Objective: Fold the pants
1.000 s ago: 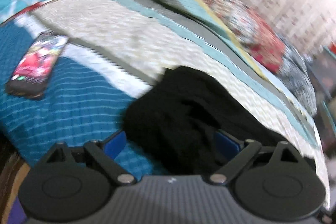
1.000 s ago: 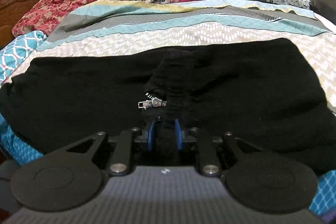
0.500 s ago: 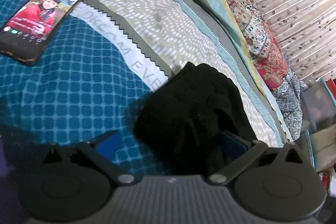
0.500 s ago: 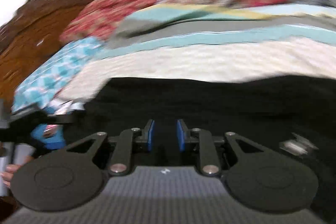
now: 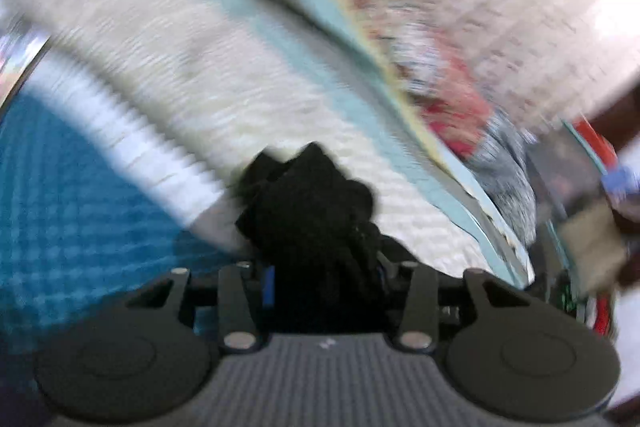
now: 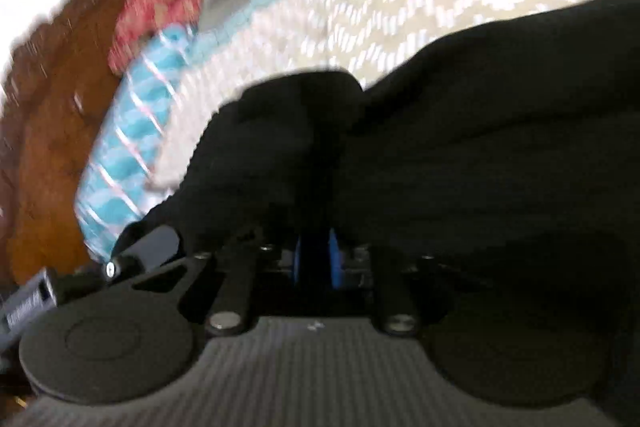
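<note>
I am clenching my left gripper (image 5: 324,279) on a bunched wad of the black pants (image 5: 316,203); its jaws have just been closing, and the soft, crumpled knit is now standing up between the blue pads in a lumpy, ragged-edged heap. The pants are lying on the bed (image 5: 168,75), on a quilted cover whose bands are running diagonally: a teal checked field on the near left, a plain white strip, a cream band with a fine broken weave, then pale aqua and grey stripes farther off. Beyond those a red floral quilt (image 5: 452,107) is blurring into a pale curtain. My right gripper (image 6: 316,259) has also just been closing, and it is pinching a thick vertical fold of the same dark cloth (image 6: 480,131) between its blue pads, which are standing narrow with fabric filling the gap. From this side the pants are spreading wide and matte to the right, draping over the cream zigzag-patterned cover. To the far left a turquoise lattice-print pillow (image 6: 132,131) is lying against a carved brown wooden headboard (image 6: 44,131). Both views are smeared by motion.
</note>
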Motion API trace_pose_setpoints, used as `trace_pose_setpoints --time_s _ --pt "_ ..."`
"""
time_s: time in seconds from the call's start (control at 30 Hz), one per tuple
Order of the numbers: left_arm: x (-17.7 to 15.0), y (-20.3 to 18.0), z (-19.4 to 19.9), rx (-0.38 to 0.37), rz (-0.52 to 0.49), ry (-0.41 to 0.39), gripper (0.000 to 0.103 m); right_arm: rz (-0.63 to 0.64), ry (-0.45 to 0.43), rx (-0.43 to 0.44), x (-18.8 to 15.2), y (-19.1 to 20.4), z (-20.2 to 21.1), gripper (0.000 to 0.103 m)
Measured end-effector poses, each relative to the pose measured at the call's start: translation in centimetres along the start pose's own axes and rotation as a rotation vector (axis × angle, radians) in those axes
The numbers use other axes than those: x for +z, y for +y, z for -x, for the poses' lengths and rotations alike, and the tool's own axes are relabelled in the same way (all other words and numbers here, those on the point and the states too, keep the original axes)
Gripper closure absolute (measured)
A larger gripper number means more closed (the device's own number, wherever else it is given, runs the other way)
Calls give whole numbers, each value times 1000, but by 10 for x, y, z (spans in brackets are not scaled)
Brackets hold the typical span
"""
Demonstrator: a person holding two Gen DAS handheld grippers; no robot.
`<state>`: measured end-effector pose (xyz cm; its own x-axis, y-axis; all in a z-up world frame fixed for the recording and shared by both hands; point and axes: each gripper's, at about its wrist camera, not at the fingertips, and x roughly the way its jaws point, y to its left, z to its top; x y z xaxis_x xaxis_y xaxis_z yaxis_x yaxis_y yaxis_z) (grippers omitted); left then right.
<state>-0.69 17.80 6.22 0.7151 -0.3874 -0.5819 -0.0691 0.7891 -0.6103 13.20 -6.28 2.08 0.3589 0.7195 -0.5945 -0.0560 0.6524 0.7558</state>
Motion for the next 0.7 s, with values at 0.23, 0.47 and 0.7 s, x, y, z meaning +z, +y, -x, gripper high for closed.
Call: trace_pose_setpoints --time_s 0.23,0.47,0.7 --pt "-24 -110 -19 -42 -393 -9 63 2 -217 19 -9 -27 88 84" --pt "-103 -197 -82 -62 -727 135 37 -73 -520 -81 -42 -83 194 80" --pt "-156 -218 -77 -158 -959 319 18 -158 -562 -70 -59 -117 215 40"
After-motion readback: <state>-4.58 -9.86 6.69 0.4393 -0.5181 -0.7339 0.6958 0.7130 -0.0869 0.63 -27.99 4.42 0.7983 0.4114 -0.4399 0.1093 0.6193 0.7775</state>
